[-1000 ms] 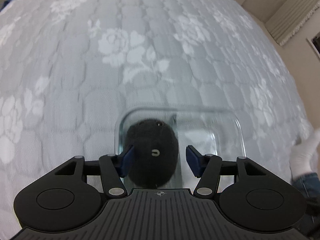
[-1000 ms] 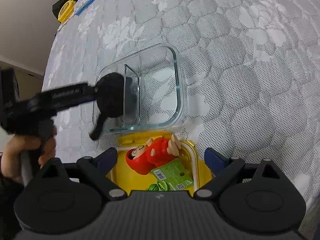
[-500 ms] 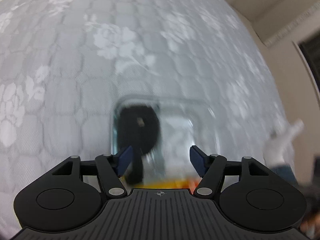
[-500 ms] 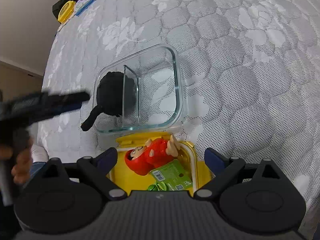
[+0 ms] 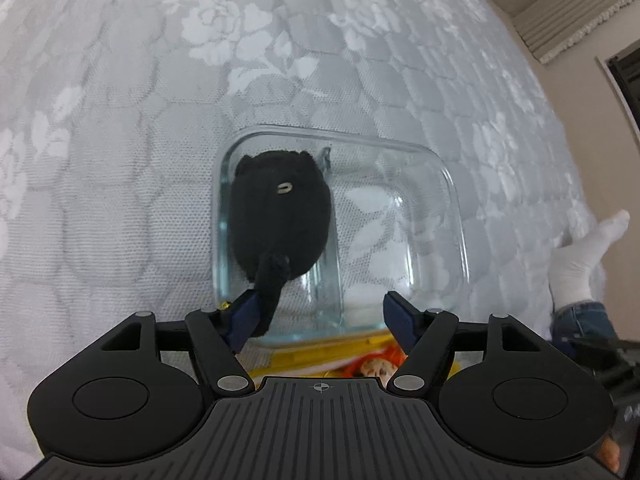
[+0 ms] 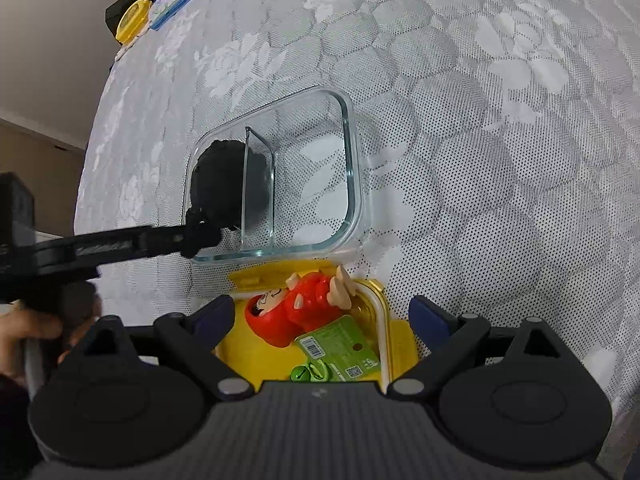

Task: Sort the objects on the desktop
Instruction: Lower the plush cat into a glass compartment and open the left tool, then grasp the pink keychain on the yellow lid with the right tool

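Now the left gripper (image 5: 320, 316), jaws opening and pinching nothing, leaves the black plush (image 5: 280, 212) in the glass dish's (image 5: 456, 216) left compartment, centre frame; lift clear of its tail. Right gripper (image 6: 320, 320) hangs spread.

Black hand-held tools with blue finger pads

The left tool (image 5: 320, 316) has a ribbed matte-black body, two round discs, silver pivot screws and a small crosshair mark; the right tool (image 6: 322, 320) matches. The person wears a white sock (image 5: 580, 256) and blue jeans (image 5: 580, 320).
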